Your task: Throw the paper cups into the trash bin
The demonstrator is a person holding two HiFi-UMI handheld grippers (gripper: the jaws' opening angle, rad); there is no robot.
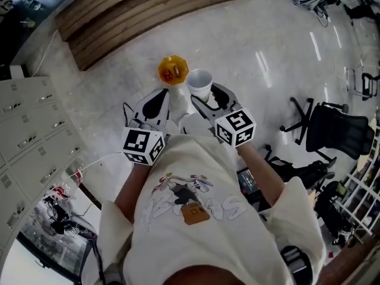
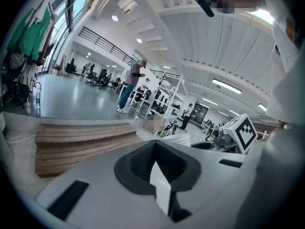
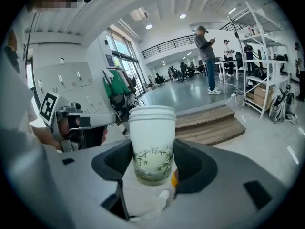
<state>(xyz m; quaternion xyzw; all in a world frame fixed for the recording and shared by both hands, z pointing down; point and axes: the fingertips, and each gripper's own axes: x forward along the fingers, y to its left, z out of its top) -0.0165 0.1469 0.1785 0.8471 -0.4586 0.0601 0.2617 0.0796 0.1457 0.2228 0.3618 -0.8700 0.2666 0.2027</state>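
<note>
A white paper cup (image 1: 199,83) with a green bamboo print (image 3: 152,144) stands upright between the jaws of my right gripper (image 1: 202,95) (image 3: 153,168), which is shut on its lower half. In the head view the cup hangs above the floor, just right of a small yellow trash bin (image 1: 173,70) that has red scraps inside. My left gripper (image 1: 158,103) (image 2: 157,168) is beside it on the left, below the bin in the picture. Its jaws are together with nothing between them. The bin does not show in either gripper view.
Wooden steps (image 1: 148,10) lie beyond the bin. Grey lockers (image 1: 29,117) line the left side, and a black office chair (image 1: 332,126) stands at the right. People stand far off across the hall (image 3: 207,56) (image 2: 131,87) by metal shelving (image 3: 259,56).
</note>
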